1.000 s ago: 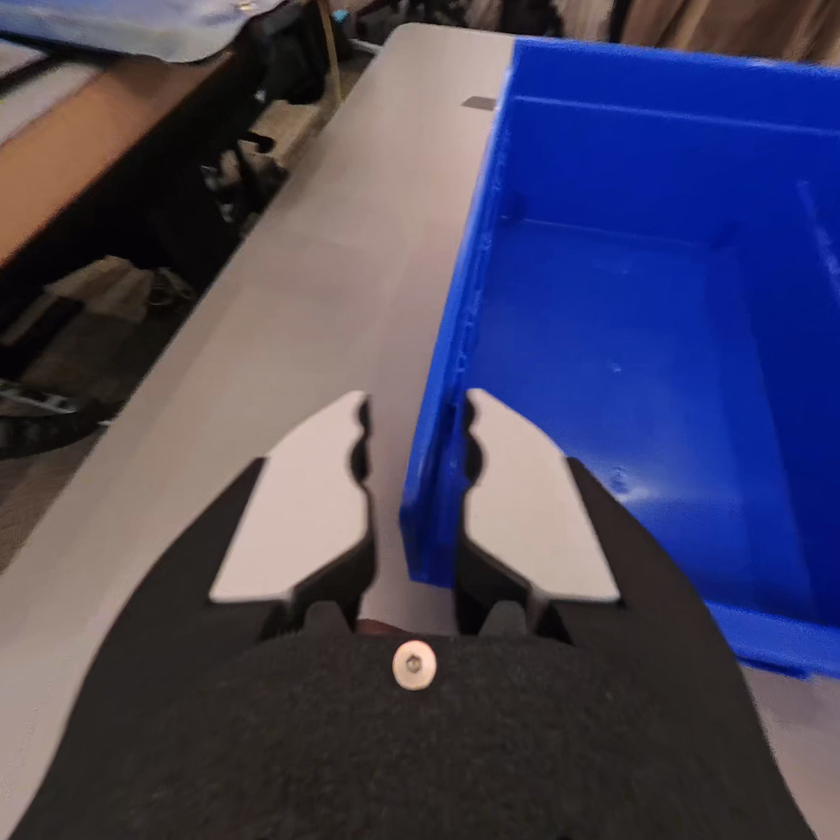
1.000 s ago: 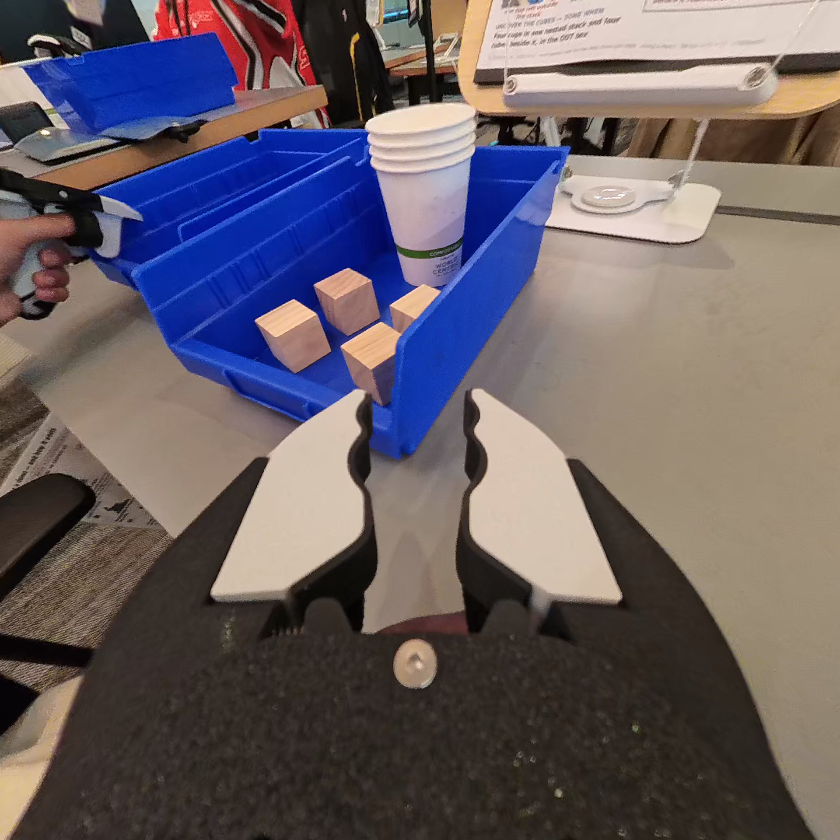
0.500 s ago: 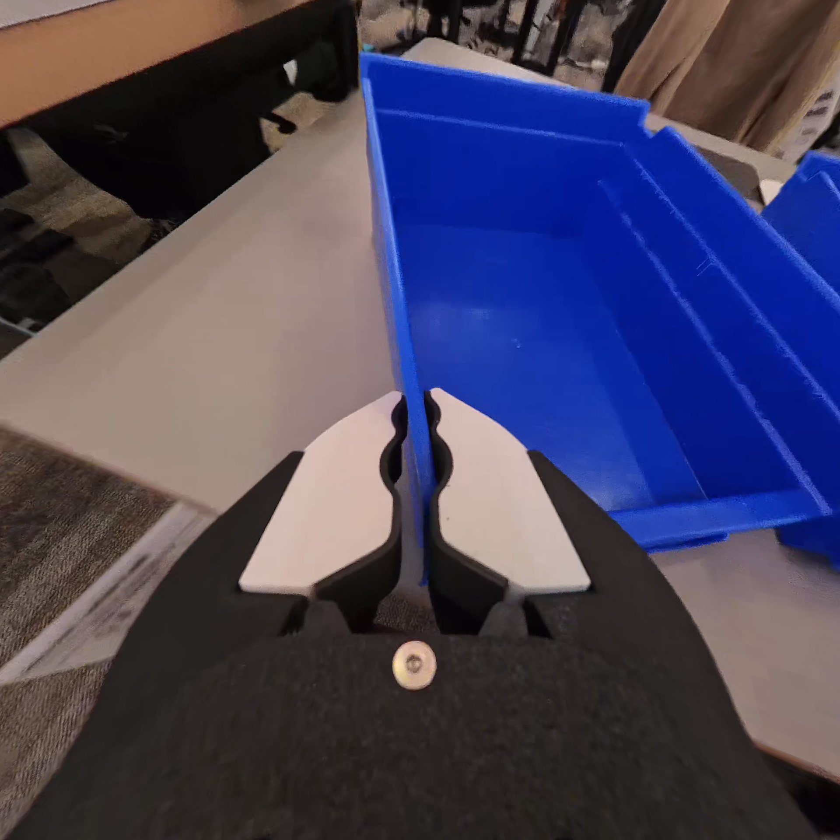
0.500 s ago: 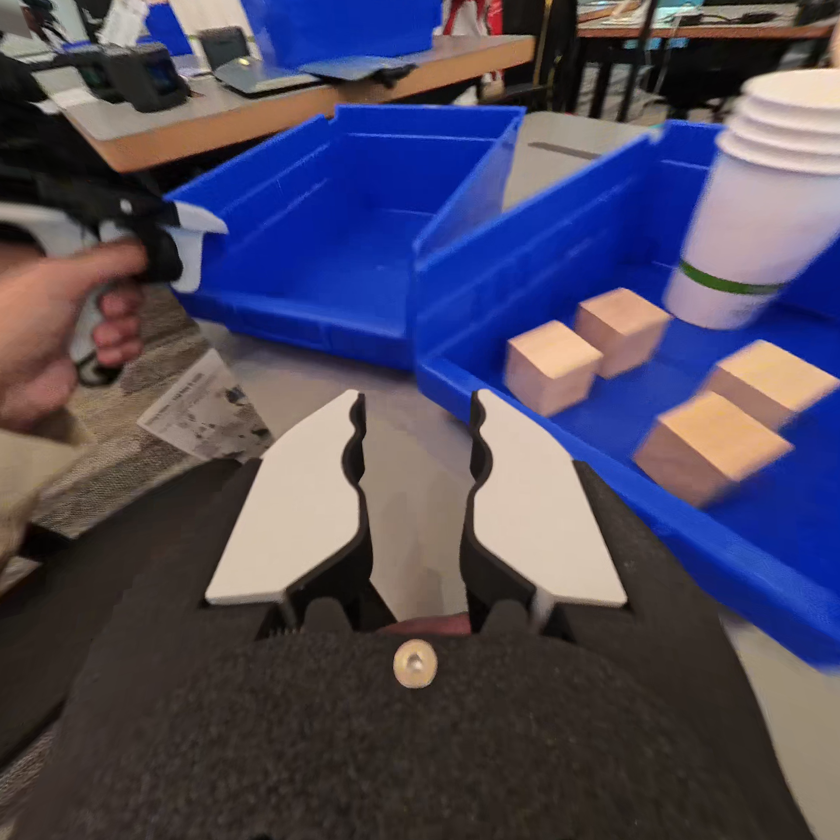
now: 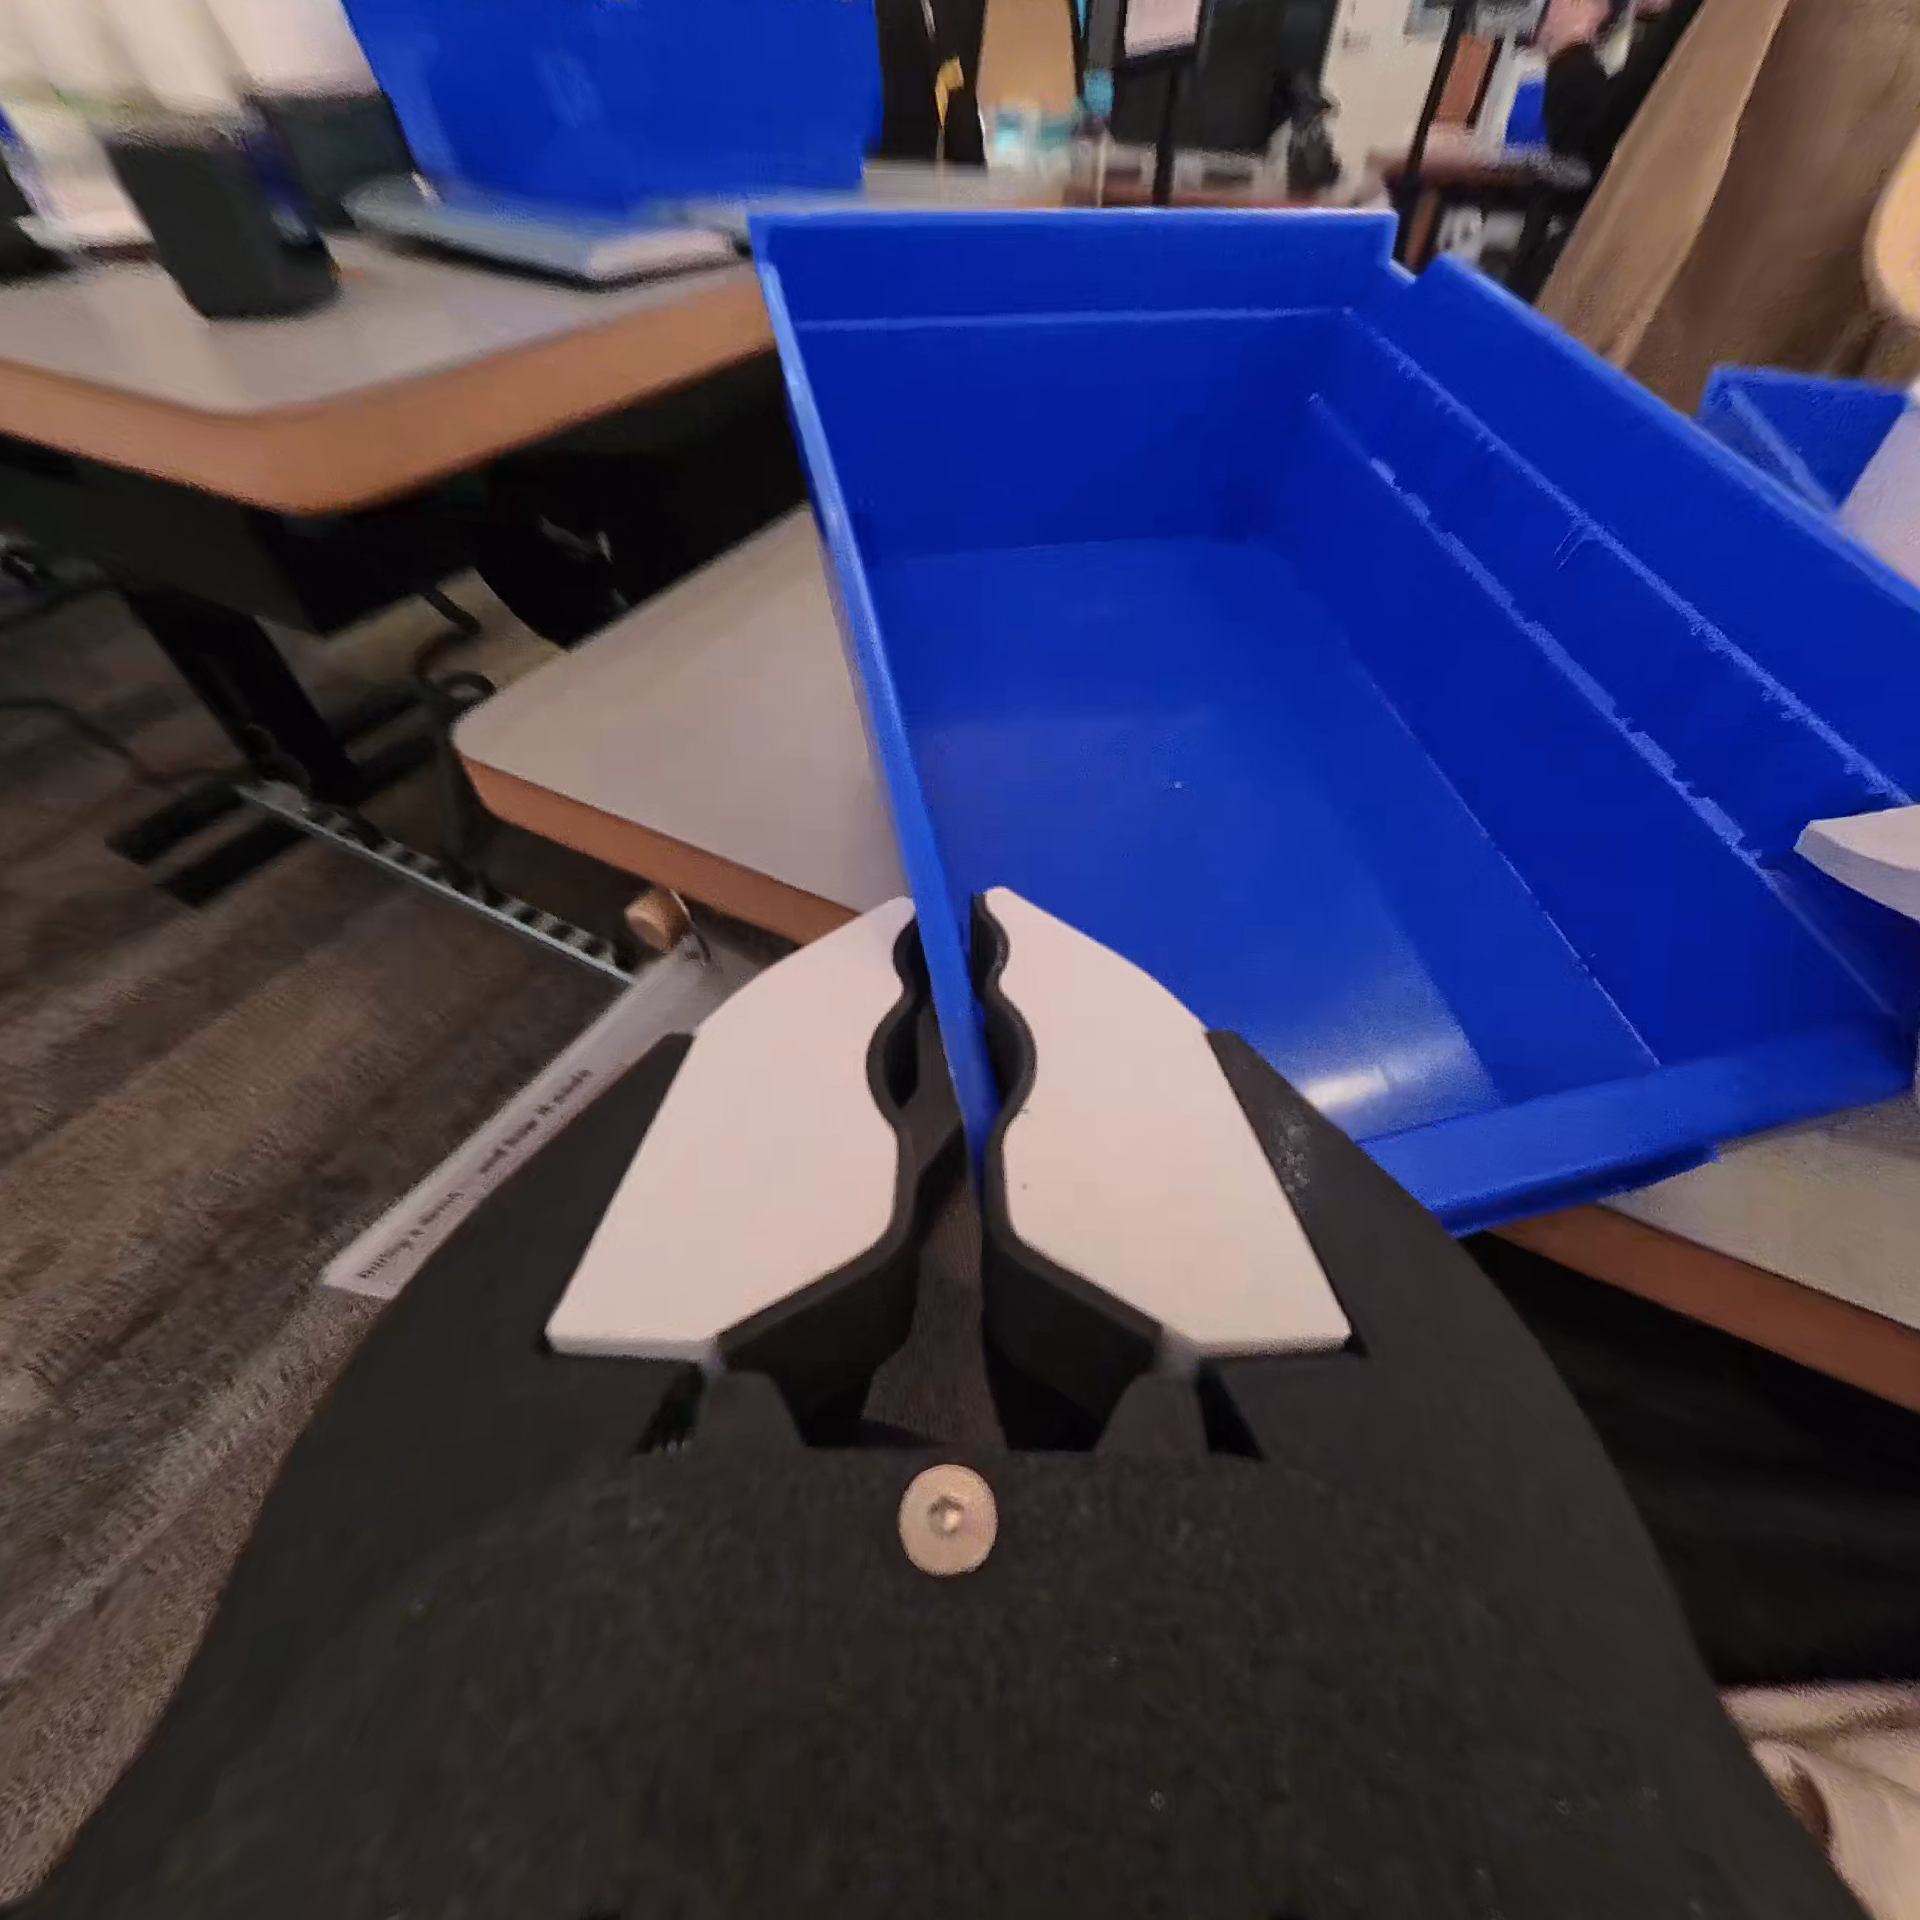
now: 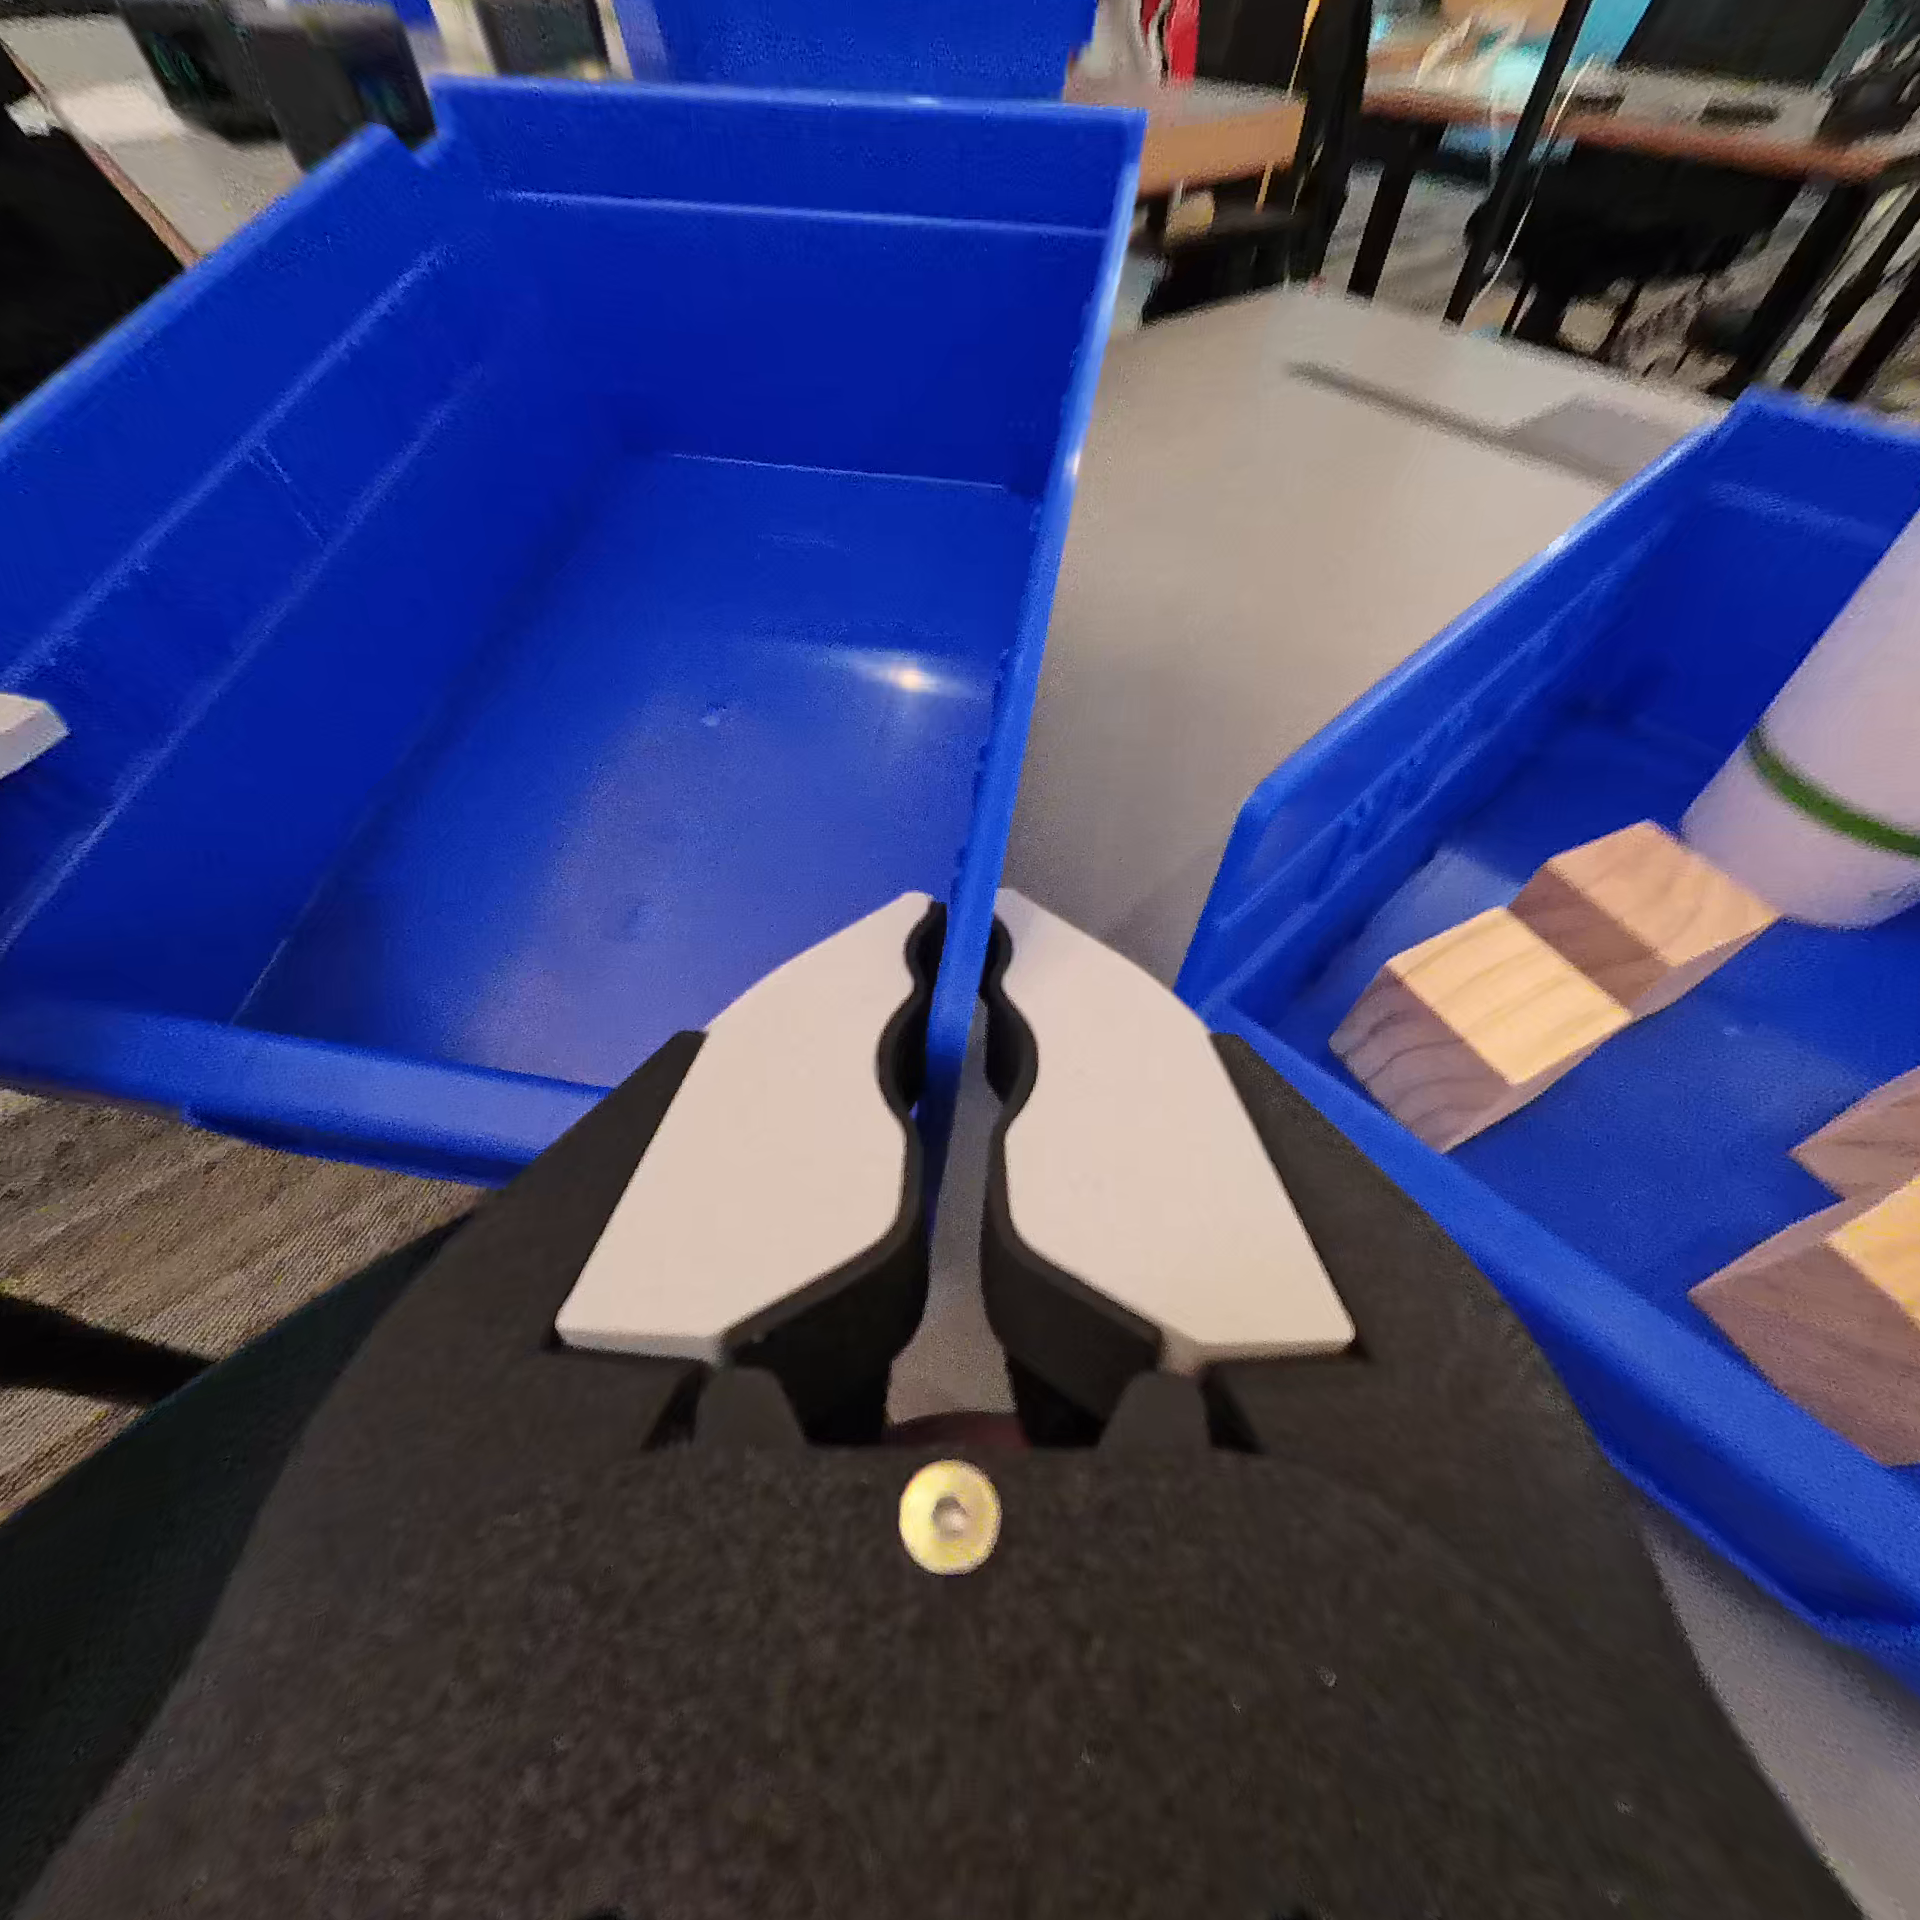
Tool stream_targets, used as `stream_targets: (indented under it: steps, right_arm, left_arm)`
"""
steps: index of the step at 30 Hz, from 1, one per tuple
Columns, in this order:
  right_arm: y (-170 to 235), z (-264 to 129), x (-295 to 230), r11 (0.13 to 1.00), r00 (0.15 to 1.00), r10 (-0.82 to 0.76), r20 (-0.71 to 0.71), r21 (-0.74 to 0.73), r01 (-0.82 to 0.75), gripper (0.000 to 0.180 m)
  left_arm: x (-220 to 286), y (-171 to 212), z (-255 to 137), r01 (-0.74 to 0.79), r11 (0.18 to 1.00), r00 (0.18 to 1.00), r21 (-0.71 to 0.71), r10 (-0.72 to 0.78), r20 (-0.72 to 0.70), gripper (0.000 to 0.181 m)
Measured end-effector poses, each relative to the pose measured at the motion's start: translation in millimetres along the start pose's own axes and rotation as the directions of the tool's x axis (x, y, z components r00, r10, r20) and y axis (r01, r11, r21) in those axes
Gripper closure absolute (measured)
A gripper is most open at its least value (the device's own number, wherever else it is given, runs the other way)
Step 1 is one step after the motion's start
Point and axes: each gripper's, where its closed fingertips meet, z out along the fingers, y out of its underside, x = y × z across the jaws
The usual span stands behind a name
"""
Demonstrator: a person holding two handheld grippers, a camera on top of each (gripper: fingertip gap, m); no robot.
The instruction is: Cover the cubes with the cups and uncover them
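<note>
Presently, the empty blue bin is clamped at opposite side walls by left gripper and right gripper, while cubes and stacked cups are seen at right frame edge in the second bin.

I see the grey counter mid-frame, carrying an empty blue bin left and another blue bin right.

1. Office-like lab or workroom — rows of wood-edged desks ahead-left of the tongs.
2. Grey carpet below left.
3. Blue storage bins ahead — blurred electronics beyond.
</note>
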Motion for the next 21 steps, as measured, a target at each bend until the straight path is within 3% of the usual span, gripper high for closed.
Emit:
stream_targets:
  steps: [1,4,7,12,16,21]
  right_arm:
    - [-9,-6,0,0.999,1.0,-0.011,-0.007,0.04,0.011,0.175]
    - [-47,-35,13,0.985,0.999,-0.016,-0.045,0.173,0.023,0.175]
    - [-92,-85,53,0.953,0.989,-0.007,-0.151,0.3,0.052,0.175]
    - [-132,-187,180,0.914,0.904,0.103,-0.414,0.398,0.078,0.175]
    - [-108,-272,289,0.926,0.794,0.21,-0.57,0.377,0.025,0.176]
    - [-21,-368,396,0.969,0.629,0.234,-0.741,0.231,-0.089,0.175]
  left_arm:
    - [1,-9,-8,-0.013,0.999,1.0,0.046,0.012,0.021,0.174]
    - [17,-51,-29,-0.049,0.982,0.998,0.181,0.043,0.034,0.175]
    - [61,-108,-40,-0.051,0.946,0.997,0.321,0.069,-0.046,0.175]
    - [210,-188,-30,-0.038,0.902,0.943,0.43,0.175,-0.284,0.175]
    - [358,-205,-32,-0.039,0.906,0.843,0.422,0.256,-0.473,0.175]
    - [529,-149,-36,-0.036,0.962,0.704,0.271,0.217,-0.676,0.175]
